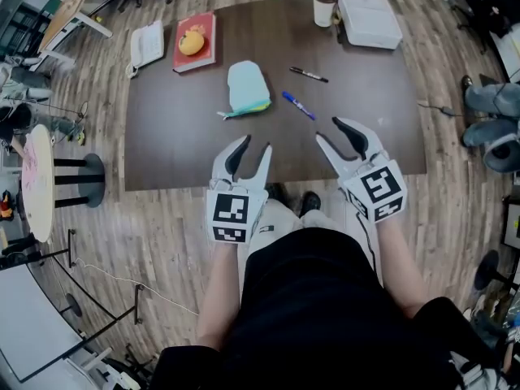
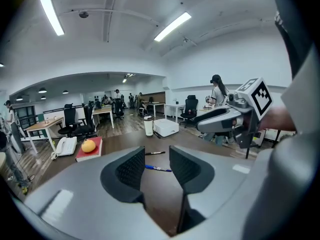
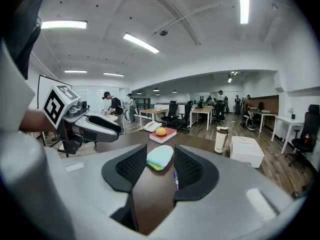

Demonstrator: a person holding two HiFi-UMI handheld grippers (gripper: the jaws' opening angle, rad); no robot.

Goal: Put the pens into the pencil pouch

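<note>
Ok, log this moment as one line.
stage: pens not yet picked | left gripper: open, empty | right gripper: open, empty | blue pen, black pen: lying on table | pouch: on table, apart from pens

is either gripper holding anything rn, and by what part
Nothing is held. The left gripper and right gripper both have open, empty jaws; the blue pen, black pen and pencil pouch lie free on the table.

The left hand-held gripper (image 2: 154, 160) holds its jaws apart, empty; beyond them a blue pen (image 2: 159, 169), then a black pen (image 2: 155, 153), lie on the tabletop (image 2: 122, 140).
</note>
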